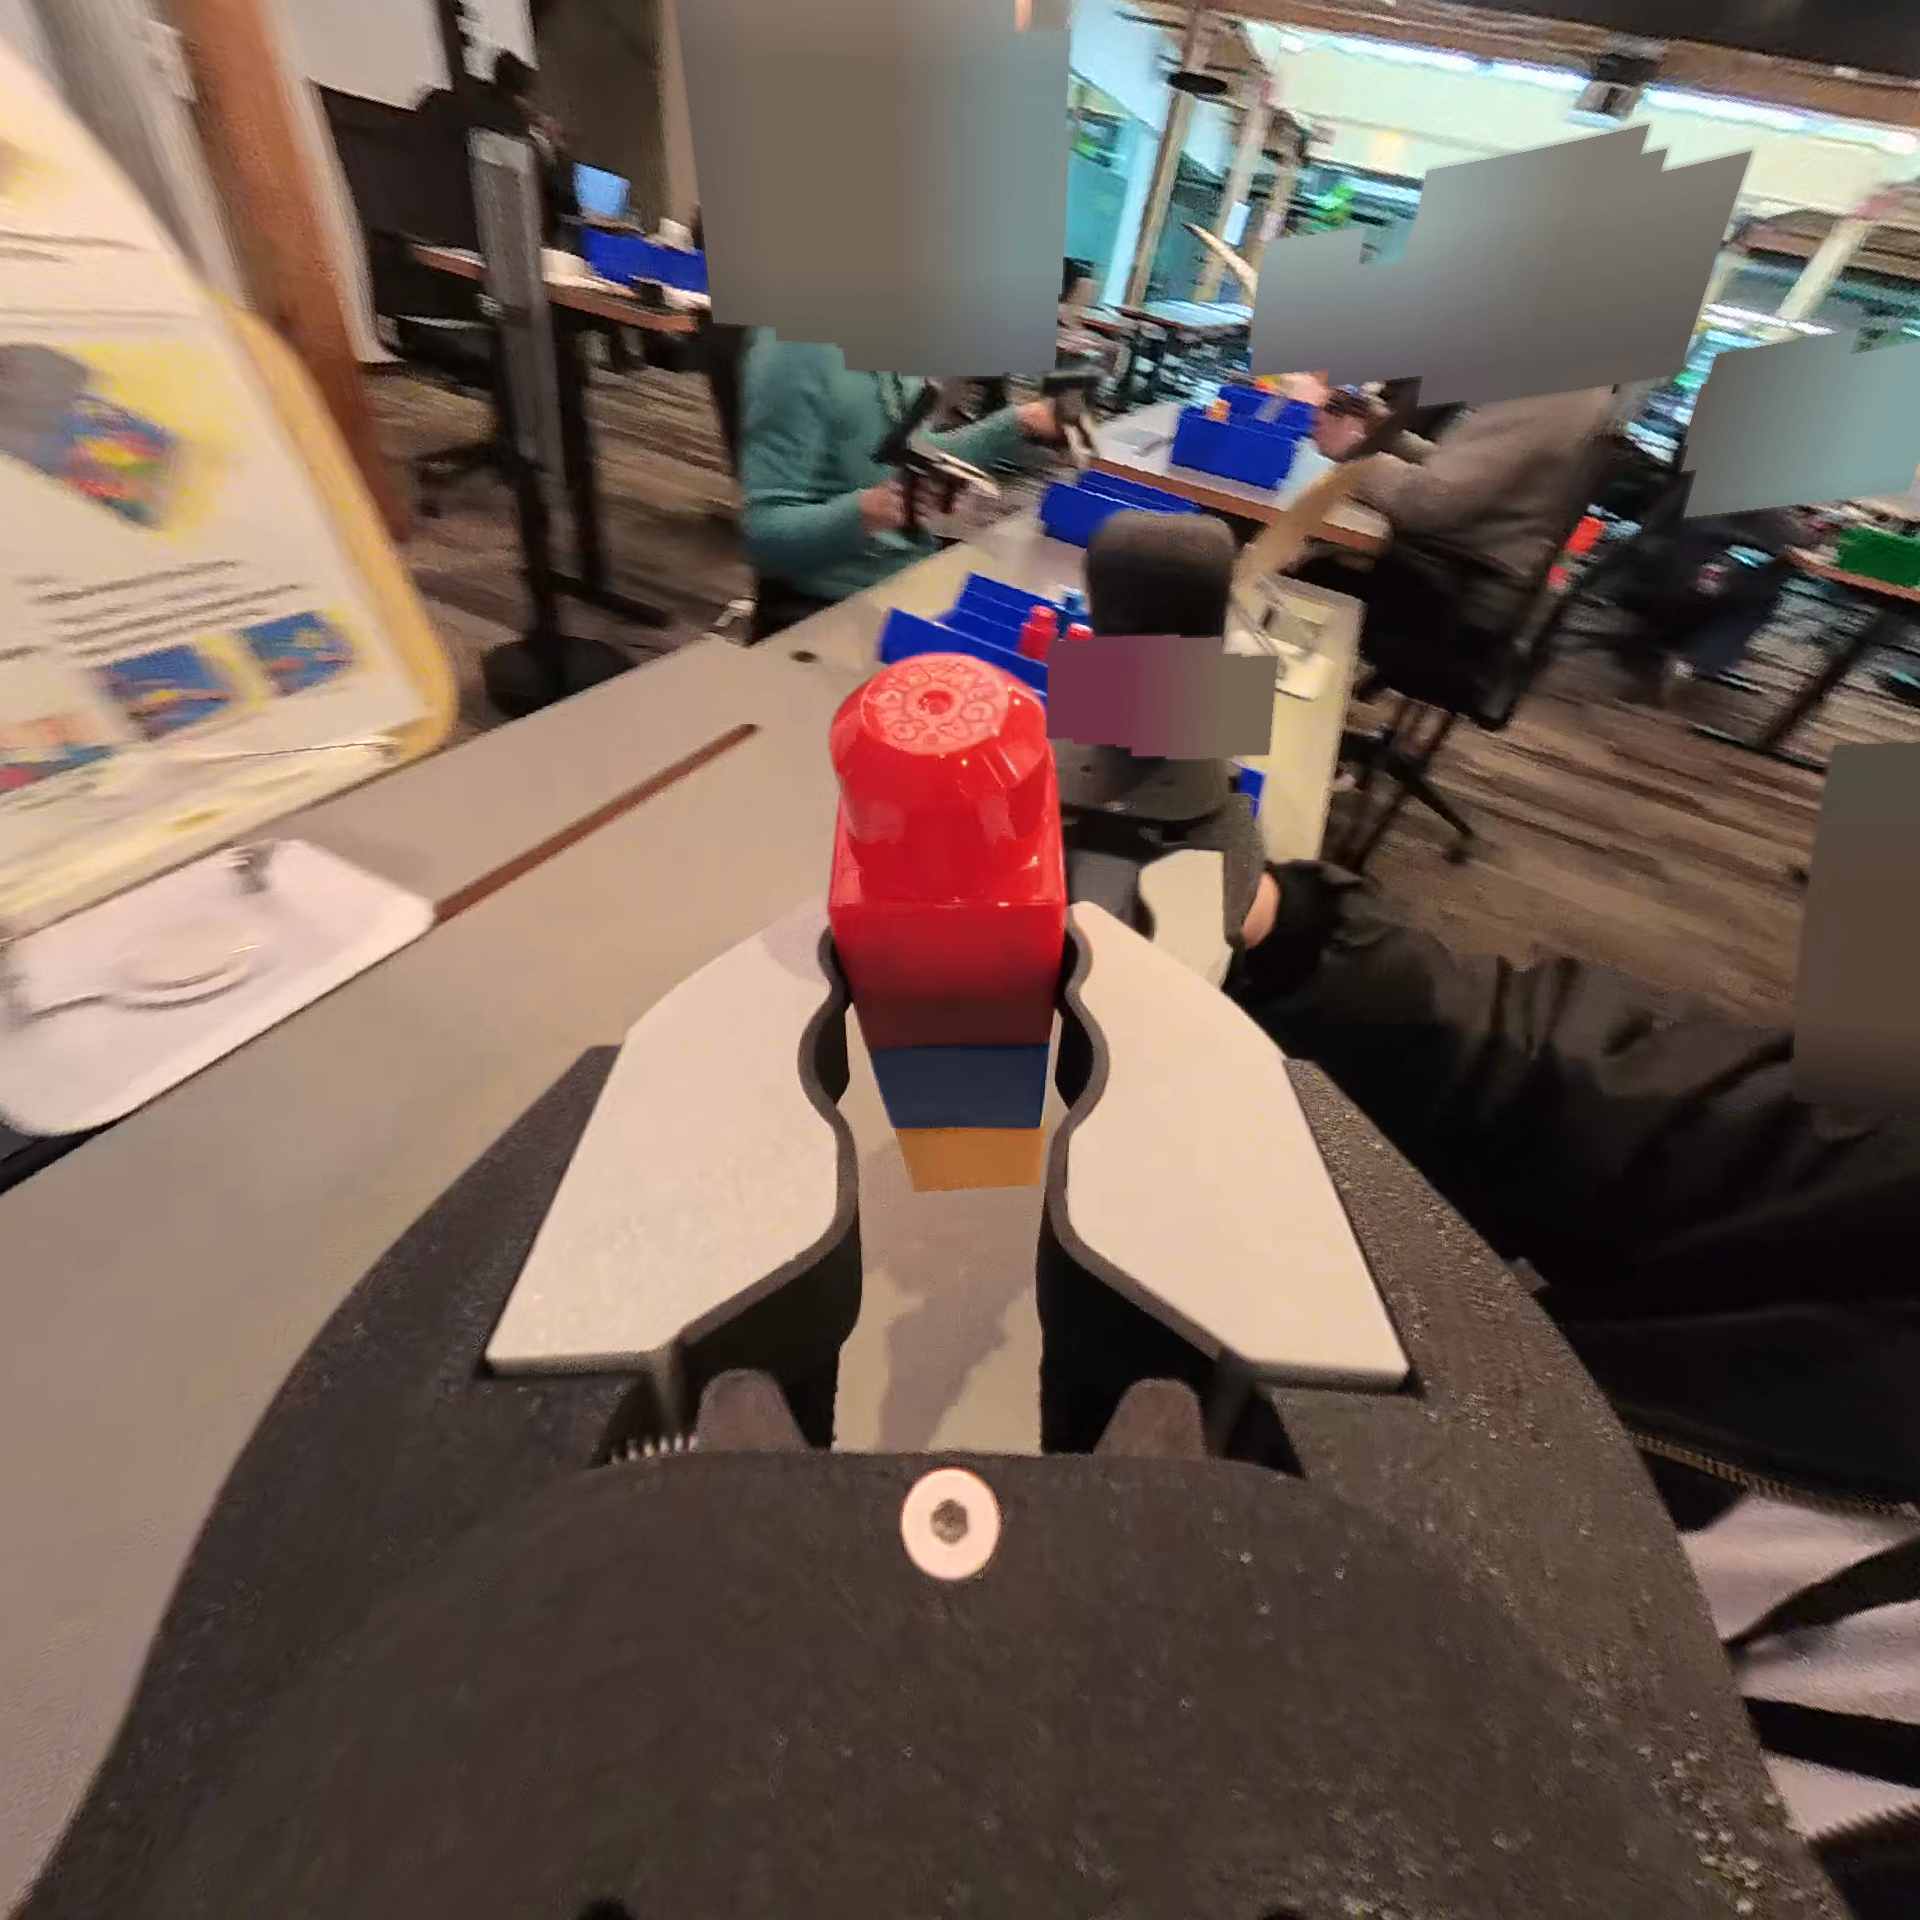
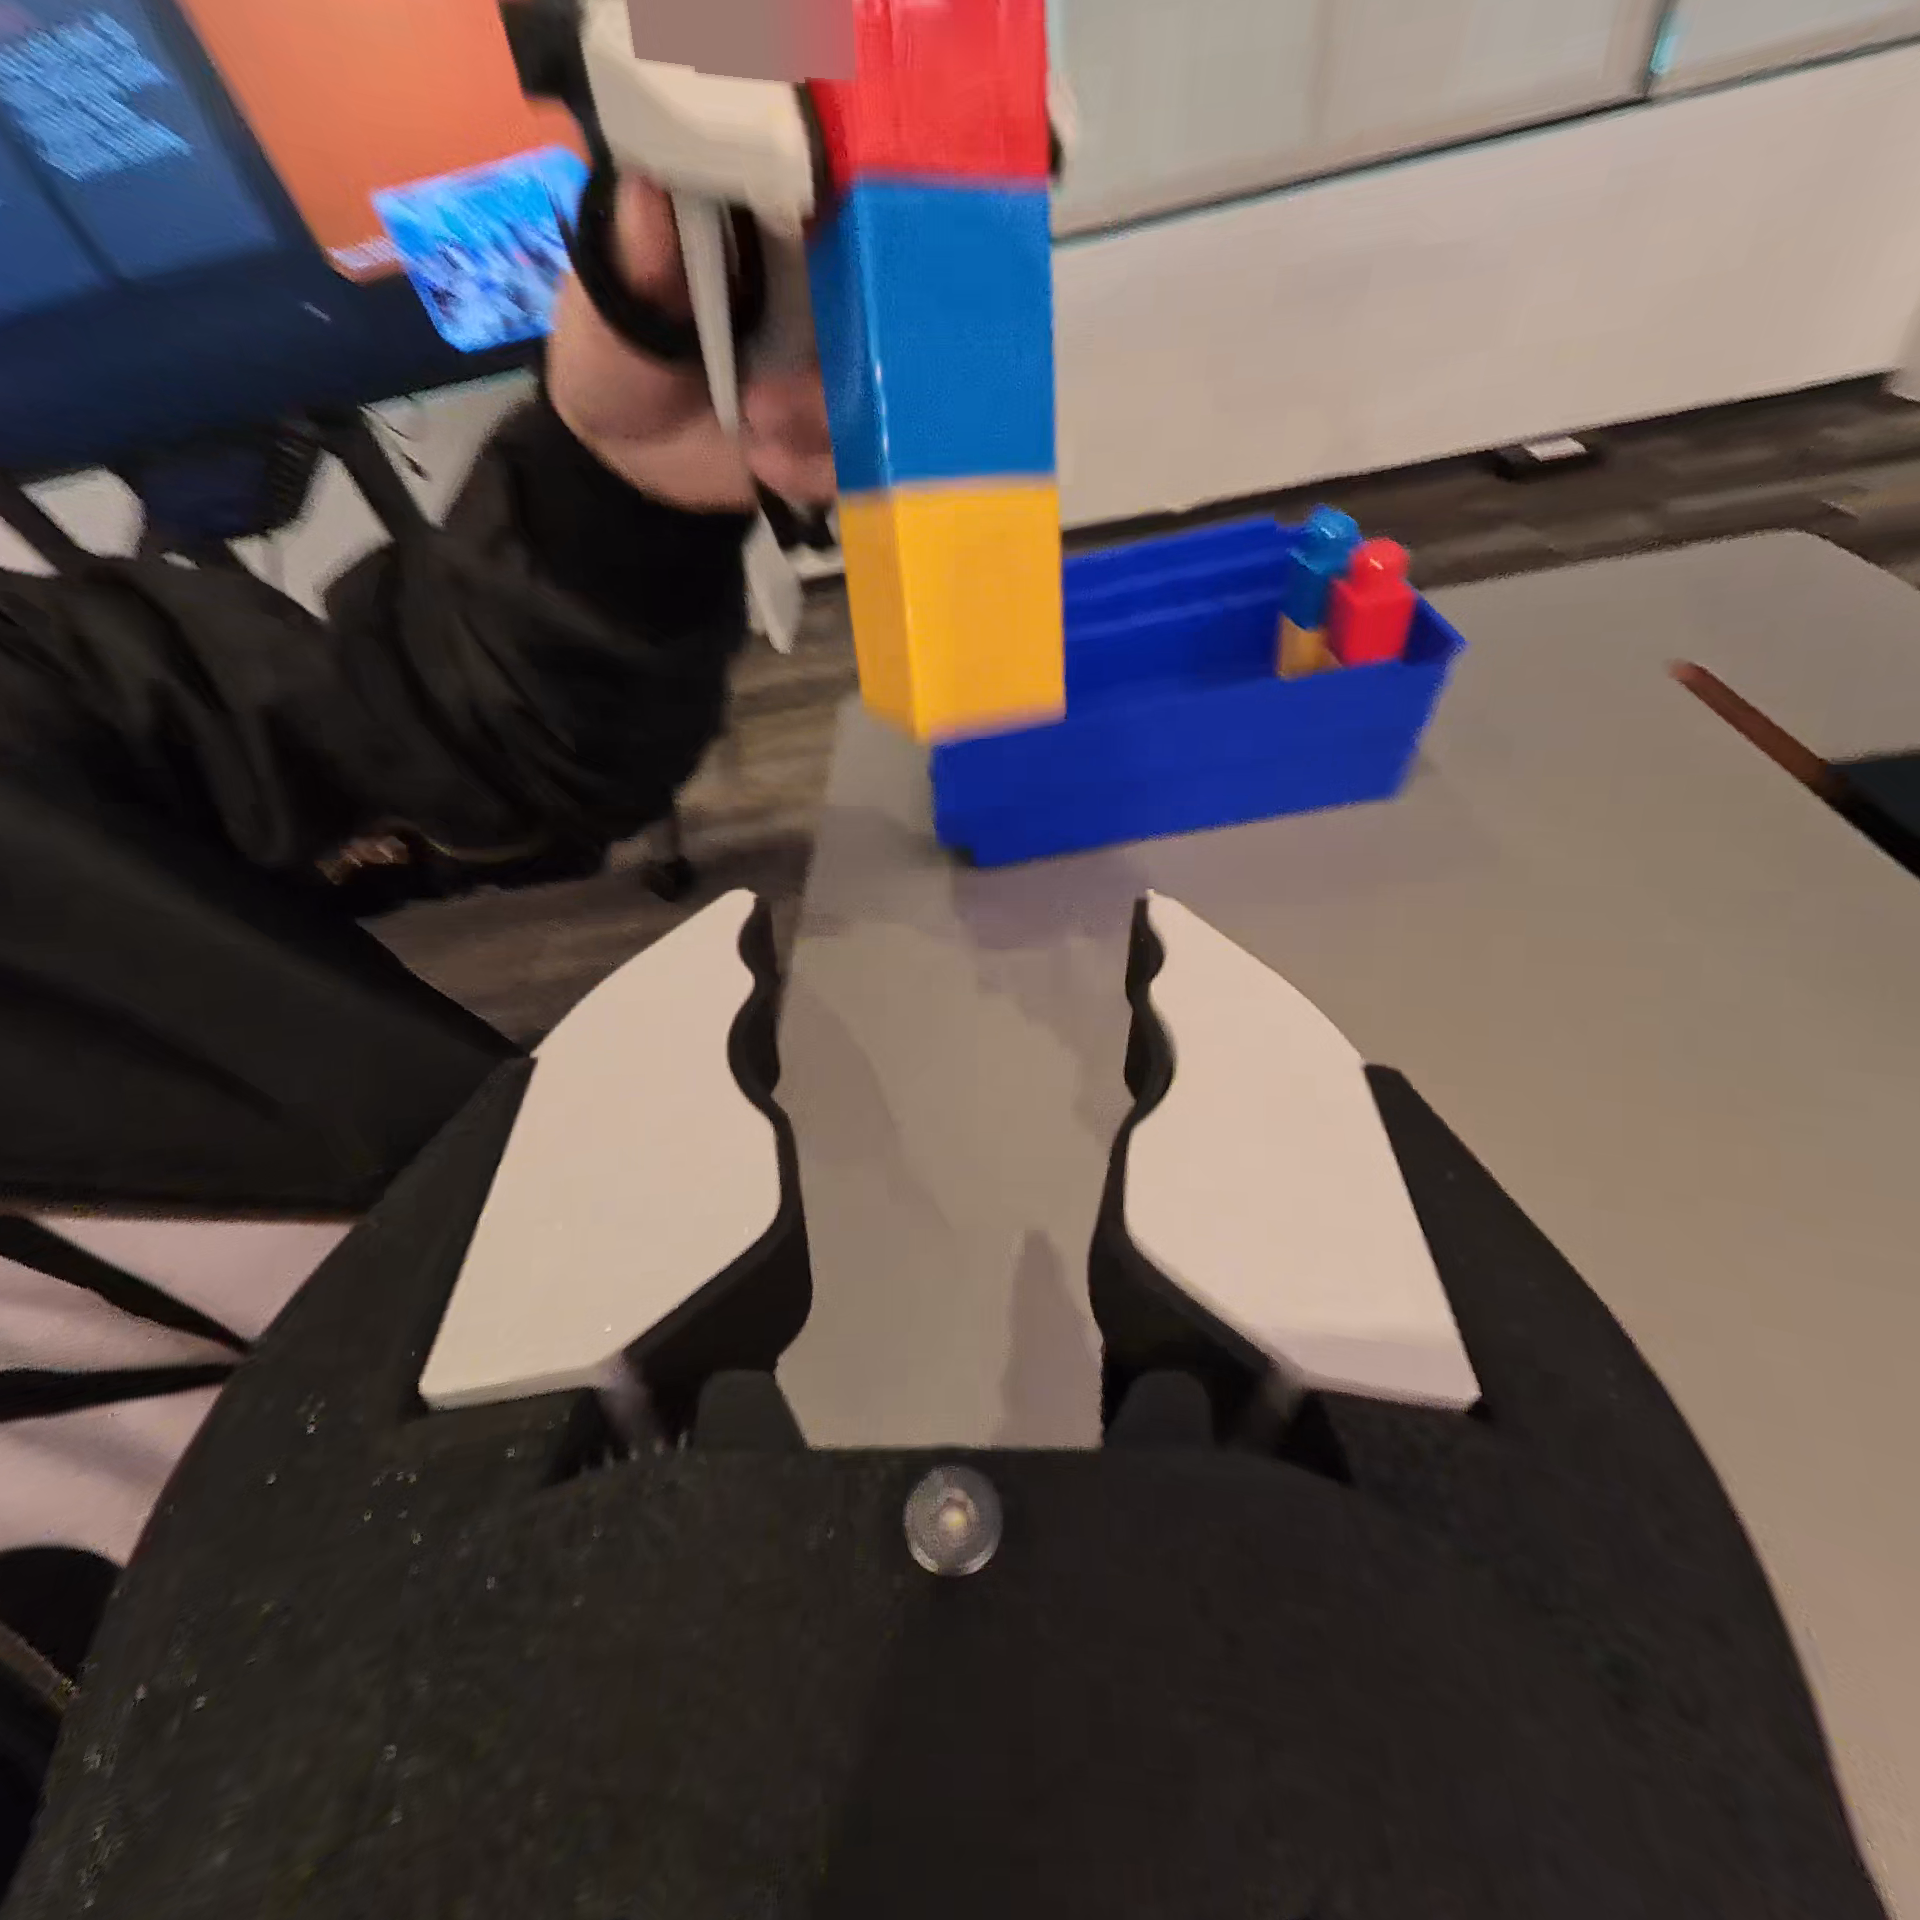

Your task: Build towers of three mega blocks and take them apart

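A tower of three mega blocks hangs in the air: a red block (image 1: pixel 945 862) on top, a blue block (image 1: pixel 961 1086) in the middle, a yellow block (image 1: pixel 975 1155) at the bottom. My left gripper (image 1: pixel 951 951) is shut on the red block and holds the tower above the grey table (image 1: pixel 416 1143). In the right wrist view the same tower shows as red (image 2: pixel 930 94), blue (image 2: pixel 935 332) and yellow (image 2: pixel 956 603), held from the upper left. My right gripper (image 2: pixel 951 914) is open and empty, below and short of the tower.
A blue bin (image 2: pixel 1184 769) stands on the table behind the tower, with a blue, a red (image 2: pixel 1371 597) and a yellow block in its right end. An instruction sheet on a stand (image 1: pixel 156 582) is at the left. A person's dark sleeve (image 2: pixel 416 675) is at the table's left edge.
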